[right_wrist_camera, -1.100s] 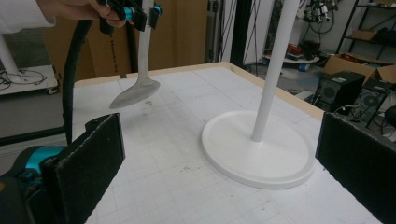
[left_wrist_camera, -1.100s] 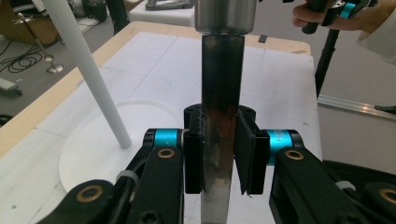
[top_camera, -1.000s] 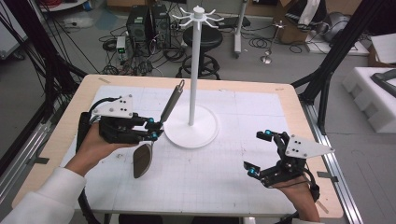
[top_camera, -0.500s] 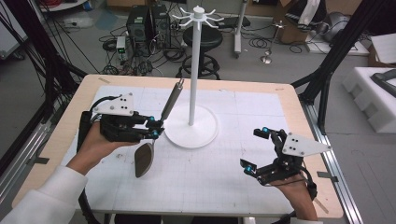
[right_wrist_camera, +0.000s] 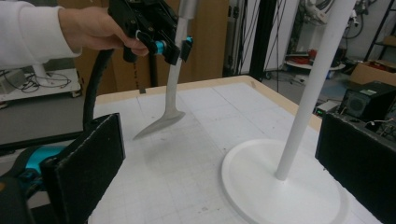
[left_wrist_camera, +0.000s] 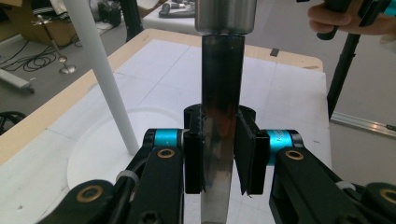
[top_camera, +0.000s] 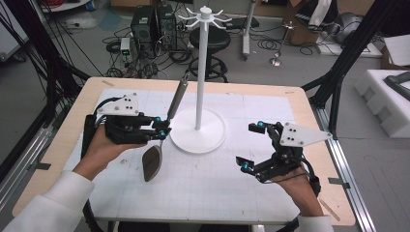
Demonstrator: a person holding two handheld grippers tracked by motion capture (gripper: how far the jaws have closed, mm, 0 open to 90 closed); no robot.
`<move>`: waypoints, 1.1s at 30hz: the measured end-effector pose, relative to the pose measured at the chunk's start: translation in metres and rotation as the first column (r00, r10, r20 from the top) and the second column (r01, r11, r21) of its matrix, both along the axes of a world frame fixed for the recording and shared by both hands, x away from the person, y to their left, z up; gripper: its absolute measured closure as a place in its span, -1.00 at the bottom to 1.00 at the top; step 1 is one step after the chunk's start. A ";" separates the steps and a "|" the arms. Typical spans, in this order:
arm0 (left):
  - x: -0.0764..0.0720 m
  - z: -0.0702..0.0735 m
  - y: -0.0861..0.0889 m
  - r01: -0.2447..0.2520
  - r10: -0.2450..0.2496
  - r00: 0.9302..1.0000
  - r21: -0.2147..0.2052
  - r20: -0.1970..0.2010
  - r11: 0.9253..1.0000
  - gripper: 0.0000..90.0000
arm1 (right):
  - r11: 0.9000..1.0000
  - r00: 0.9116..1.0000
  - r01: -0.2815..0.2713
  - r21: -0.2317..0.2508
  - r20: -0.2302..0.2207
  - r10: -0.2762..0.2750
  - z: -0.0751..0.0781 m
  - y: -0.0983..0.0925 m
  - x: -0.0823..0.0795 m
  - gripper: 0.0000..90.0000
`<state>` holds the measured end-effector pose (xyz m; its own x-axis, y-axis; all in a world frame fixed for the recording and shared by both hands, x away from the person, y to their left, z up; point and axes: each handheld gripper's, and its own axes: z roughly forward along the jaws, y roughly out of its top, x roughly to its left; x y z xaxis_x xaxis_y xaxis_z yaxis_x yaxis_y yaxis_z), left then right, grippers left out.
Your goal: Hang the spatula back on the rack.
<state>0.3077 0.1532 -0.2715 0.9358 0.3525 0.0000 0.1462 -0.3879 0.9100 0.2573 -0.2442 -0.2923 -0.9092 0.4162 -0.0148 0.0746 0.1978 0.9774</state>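
Note:
A metal spatula (top_camera: 152,163) hangs tilted above the white mat, blade down and grey handle up toward the stand. My left gripper (top_camera: 163,131) is shut on its thin shaft (left_wrist_camera: 218,140), and the pads press both sides. From the right gripper view, the spatula (right_wrist_camera: 168,114) has its blade tip close to the mat, below the left gripper (right_wrist_camera: 173,46). A white hook stand (top_camera: 199,72) rises from a round base (top_camera: 212,140) at the table's middle. My right gripper (top_camera: 250,146) is open and holds nothing, to the right of the base, its pads (right_wrist_camera: 88,163) wide apart.
The stand's hook ring (top_camera: 205,14) sits high above the table. The wooden table edge (top_camera: 319,125) runs along the right. Beyond the far edge, computers, a stool and cables (top_camera: 154,29) lie on the floor. White foam blocks (top_camera: 387,101) stand off to the right.
My right gripper has shifted a little left and forward, toward the stand's base. The left gripper and the spatula have barely moved.

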 end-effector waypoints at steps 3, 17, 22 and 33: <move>0.001 -0.001 -0.002 -0.013 0.013 1.000 0.007 -0.003 1.000 0.66 | 1.000 1.000 -0.020 0.001 -0.003 0.020 0.005 0.004 0.004 -0.99; 0.005 0.005 -0.014 -0.036 0.036 0.999 0.002 -0.002 0.999 0.66 | 0.999 1.000 -0.023 -0.032 -0.009 0.022 0.034 0.025 0.021 -0.99; 0.007 0.007 -0.017 -0.027 0.027 1.000 0.001 -0.011 1.000 0.66 | 1.000 1.000 -0.019 -0.006 -0.020 0.019 0.043 0.033 0.028 -0.99; 0.010 0.011 -0.022 -0.033 0.033 0.999 -0.001 -0.005 0.999 0.66 | 1.000 1.000 -0.010 -0.017 -0.019 0.010 0.061 0.054 0.043 -0.97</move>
